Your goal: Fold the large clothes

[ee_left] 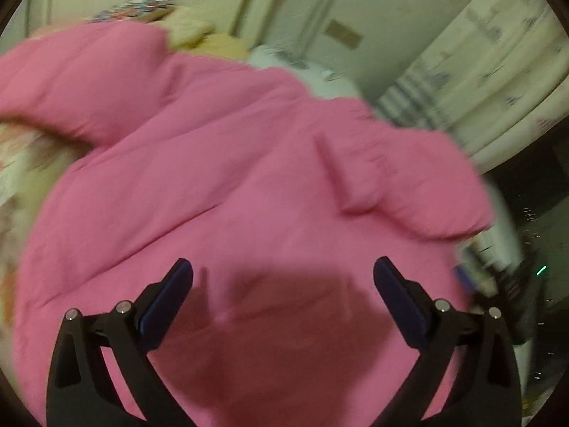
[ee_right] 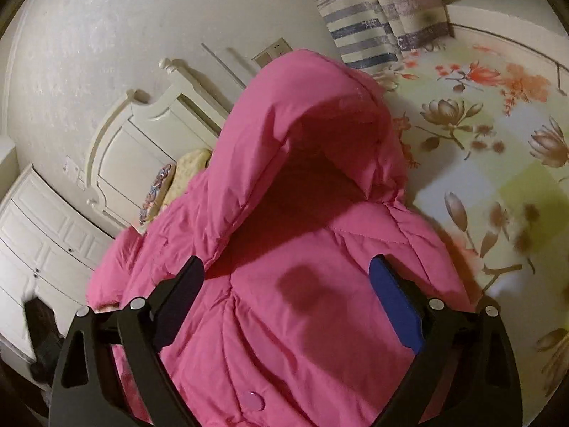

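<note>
Both grippers stood with their fingers spread wide and nothing between them when I looked. My left gripper (ee_left: 282, 274) hovered over the broad quilted body of the pink puffer jacket (ee_left: 227, 178), its shadow falling on the cloth between the dark pads; that view was blurred, so I could not tell whether the tips touched the fabric. My right gripper (ee_right: 286, 274) hung above the jacket's collar end, where the hood (ee_right: 313, 135) gaped open toward the camera and a pink snap button (ee_right: 253, 400) showed near the bottom edge. I saw the jacket lying on the floral bedsheet (ee_right: 490, 135), with the cream headboard (ee_right: 142, 135) and a striped curtain (ee_right: 366, 32) beyond it.
</note>
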